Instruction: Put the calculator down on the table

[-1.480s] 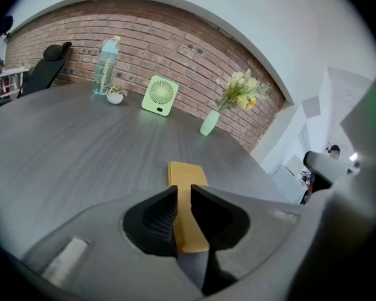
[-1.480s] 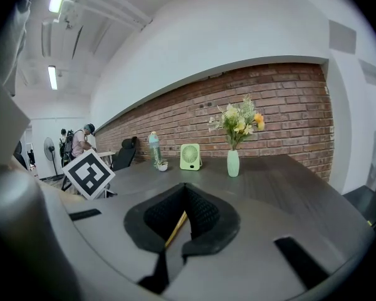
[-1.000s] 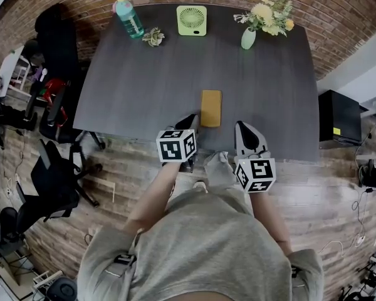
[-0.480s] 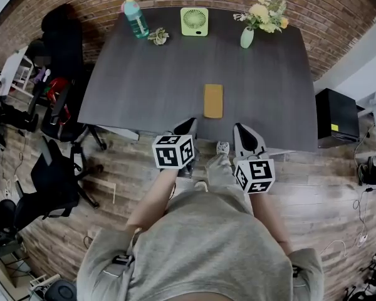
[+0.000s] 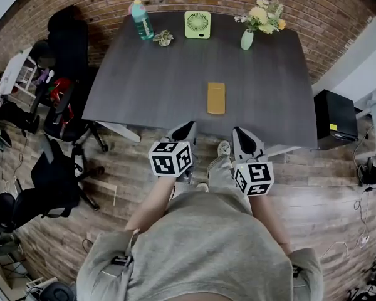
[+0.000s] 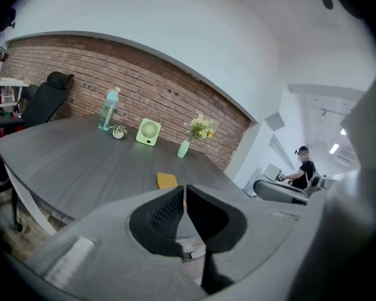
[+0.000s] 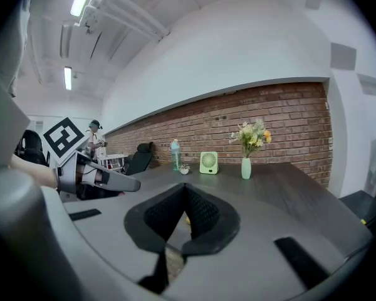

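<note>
The calculator (image 5: 216, 98), a flat yellow-orange slab, lies on the dark grey table (image 5: 150, 86) a little in from its near edge; nothing touches it. In the left gripper view the calculator (image 6: 167, 180) shows just beyond the jaw tips. Both grippers hang off the table, close to the person's body over the wooden floor. My left gripper (image 5: 187, 130) is shut and holds nothing. My right gripper (image 5: 241, 137) is likewise shut and empty. Each sits about a hand's length short of the table edge, one on either side of the calculator's line.
Along the table's far edge stand a teal water bottle (image 5: 141, 19), a small plant (image 5: 164, 37), a green fan (image 5: 197, 24) and a vase of flowers (image 5: 248, 37). Office chairs (image 5: 62, 105) crowd the left side. A black box (image 5: 335, 118) sits at the right.
The calculator stays flat on the table. Both grippers have drawn back from the table edge toward the body, and the view has pulled away from the table.
</note>
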Available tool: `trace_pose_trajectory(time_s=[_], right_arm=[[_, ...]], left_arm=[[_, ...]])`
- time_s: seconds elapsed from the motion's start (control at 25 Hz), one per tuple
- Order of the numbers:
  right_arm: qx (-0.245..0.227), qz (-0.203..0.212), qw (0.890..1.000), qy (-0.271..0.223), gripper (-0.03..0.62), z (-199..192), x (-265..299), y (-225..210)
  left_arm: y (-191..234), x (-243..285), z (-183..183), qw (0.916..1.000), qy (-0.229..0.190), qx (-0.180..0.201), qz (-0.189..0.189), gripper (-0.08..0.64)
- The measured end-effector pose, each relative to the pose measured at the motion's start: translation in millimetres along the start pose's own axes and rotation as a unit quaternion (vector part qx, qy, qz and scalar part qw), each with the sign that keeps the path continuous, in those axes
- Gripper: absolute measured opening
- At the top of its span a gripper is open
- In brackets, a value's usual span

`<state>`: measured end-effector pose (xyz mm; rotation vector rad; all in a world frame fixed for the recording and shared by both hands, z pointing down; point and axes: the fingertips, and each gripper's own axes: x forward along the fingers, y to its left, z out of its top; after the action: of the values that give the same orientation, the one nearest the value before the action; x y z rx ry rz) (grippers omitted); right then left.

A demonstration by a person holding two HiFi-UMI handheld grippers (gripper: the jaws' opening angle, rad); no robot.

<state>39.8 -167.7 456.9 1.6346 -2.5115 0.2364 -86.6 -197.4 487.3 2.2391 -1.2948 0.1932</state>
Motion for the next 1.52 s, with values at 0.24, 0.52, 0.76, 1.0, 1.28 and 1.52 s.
trace_pose_trajectory(time_s=[0.24, 0.52, 0.76, 1.0, 1.28, 1.52], right_arm=[[-0.001, -0.001, 1.0, -0.001, 0.002, -2, -12, 11], [0.002, -0.002, 1.0, 0.0, 0.002, -7, -23, 19], [0.002, 0.001, 1.0, 0.001, 0.002, -8, -26, 20], [-0.005, 0.002, 1.0, 0.0, 0.002, -8, -26, 22], [0.0, 0.008, 1.0, 0.002, 0.002, -10, -22, 26], [0.001, 0.008, 1.0, 0.003, 0.002, -8, -19, 24]], left_arm=[[-7, -21, -1, 0.9999, -0.011, 0.009, -0.009, 0.029], [-9, -36, -8, 0.9998, -0.016, 0.003, -0.01, 0.029], [-13, -38, -9, 0.9997, -0.02, 0.001, -0.013, 0.029], [-14, -39, -8, 0.9997, -0.021, 0.0, -0.015, 0.029], [-12, -39, -9, 0.9997, -0.018, -0.003, -0.015, 0.029], [-12, -36, -8, 0.9997, -0.015, -0.005, -0.016, 0.029]])
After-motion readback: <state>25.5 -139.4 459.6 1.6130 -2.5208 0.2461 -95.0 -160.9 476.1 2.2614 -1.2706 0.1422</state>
